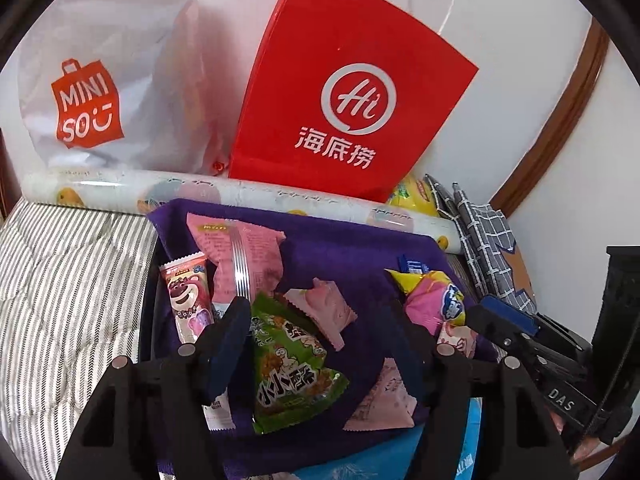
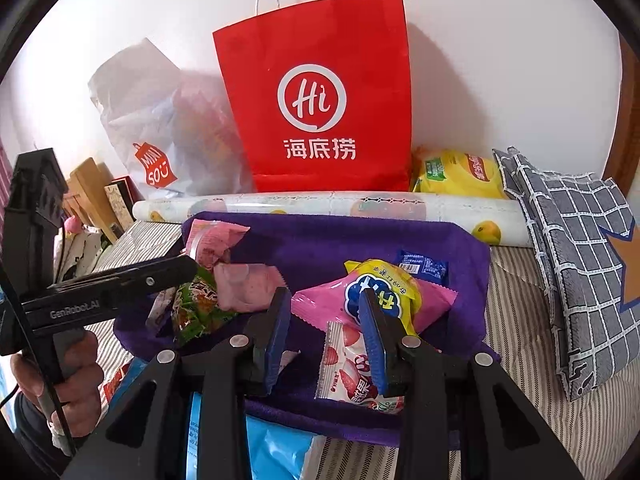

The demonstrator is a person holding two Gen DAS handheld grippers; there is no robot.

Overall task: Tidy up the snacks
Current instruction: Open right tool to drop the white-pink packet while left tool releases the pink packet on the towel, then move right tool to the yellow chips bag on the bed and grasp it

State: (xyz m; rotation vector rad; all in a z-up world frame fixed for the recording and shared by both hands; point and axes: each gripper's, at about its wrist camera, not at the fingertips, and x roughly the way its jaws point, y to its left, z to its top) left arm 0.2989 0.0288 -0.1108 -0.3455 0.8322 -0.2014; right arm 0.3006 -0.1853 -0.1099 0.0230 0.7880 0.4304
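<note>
Snack pile is sitting on a purple cloth spread over a striped sheet; both claws hover over it, angled down.

Left claw is released, jaws wide apart; the green packet lies right between them, close to the left pad, but nothing pinches it; a bear stick is just outside the left finger, and a big pink packet lies just past the tips; one small pink sachet sits between the fingertips, another is nearer the right finger's base; a hand grips this claw's handle.

Right claw is also released, with a narrower gap; the strawberry packet lies under it, tucked behind the right pad and clear of the left one, so no grasp; the pink-yellow packet is at the right fingertip; a blue sachet is a bit beyond that.

Well past both claws: a printed roll along the cloth's far edge; behind it, a red bag and a white bag by the wall; a yellow bag and a checked cloth off to the right.
</note>
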